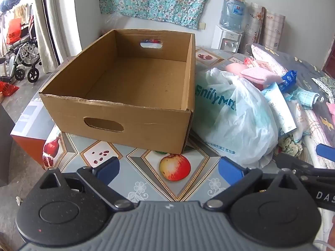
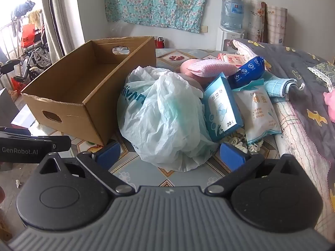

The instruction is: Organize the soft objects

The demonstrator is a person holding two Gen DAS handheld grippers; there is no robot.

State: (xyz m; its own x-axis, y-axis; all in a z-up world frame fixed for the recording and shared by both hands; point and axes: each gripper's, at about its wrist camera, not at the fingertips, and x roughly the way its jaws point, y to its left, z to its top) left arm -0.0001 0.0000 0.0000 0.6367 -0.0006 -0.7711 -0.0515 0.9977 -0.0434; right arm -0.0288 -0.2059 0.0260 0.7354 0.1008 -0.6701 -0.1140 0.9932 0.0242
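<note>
Your left gripper [image 1: 168, 167] wide open, nothing held, facing cardboard box [image 1: 117, 108] on table [image 1: 146, 188]. Your right gripper [image 2: 169, 152] wide open, empty, near white plastic bag [image 2: 165, 121] w/ soft-goods pile beside box.

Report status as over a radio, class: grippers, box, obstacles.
Left gripper open, right gripper open, both empty. Cardboard box empty. Soft pile beside it; white plastic bag fronts the pile.
</note>
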